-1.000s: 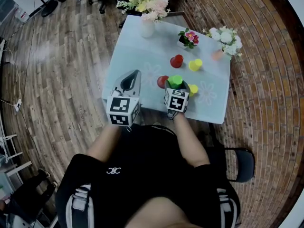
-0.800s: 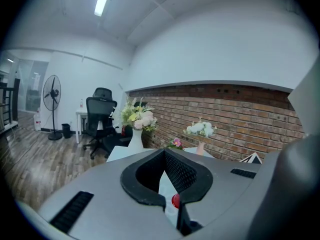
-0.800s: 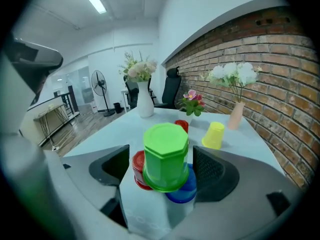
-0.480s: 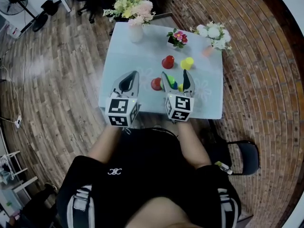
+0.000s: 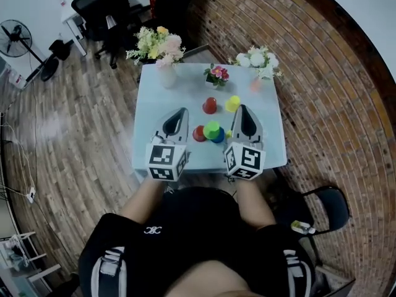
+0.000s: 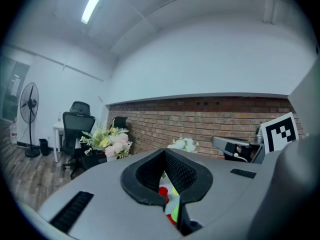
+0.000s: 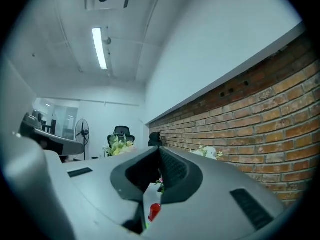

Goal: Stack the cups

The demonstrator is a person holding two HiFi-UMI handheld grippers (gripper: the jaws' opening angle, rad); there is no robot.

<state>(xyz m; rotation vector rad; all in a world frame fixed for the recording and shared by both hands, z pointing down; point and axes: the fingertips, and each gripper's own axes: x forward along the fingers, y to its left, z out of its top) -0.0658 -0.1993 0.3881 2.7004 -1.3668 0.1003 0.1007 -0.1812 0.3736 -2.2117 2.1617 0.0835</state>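
Observation:
On the pale blue table (image 5: 154,147) a green cup (image 5: 212,129) sits on a blue cup (image 5: 219,137), with a small yellow thing (image 5: 228,133) beside them. One red cup (image 5: 198,133) stands just left of the stack. Farther back stand another red cup (image 5: 210,105) and a yellow cup (image 5: 232,103). My left gripper (image 5: 181,111) hovers shut and empty, left of the cups. My right gripper (image 5: 243,107) hovers right of the stack; its jaws have just been closing and hold nothing. Both gripper views look level across the room, with the left gripper (image 6: 165,153) and right gripper (image 7: 160,150) both empty.
A vase of flowers (image 5: 159,48), a small pot with pink flowers (image 5: 217,74) and white flowers (image 5: 258,59) line the table's far edge. A black chair (image 5: 325,206) stands at the near right. Office chairs (image 5: 99,5) and a fan (image 5: 12,33) are behind. Brick paving lies to the right.
My right gripper let go of the green cup, leaving it on the blue cup, then rose and shut. Both grippers lifted away from the table. The table now looks farther off.

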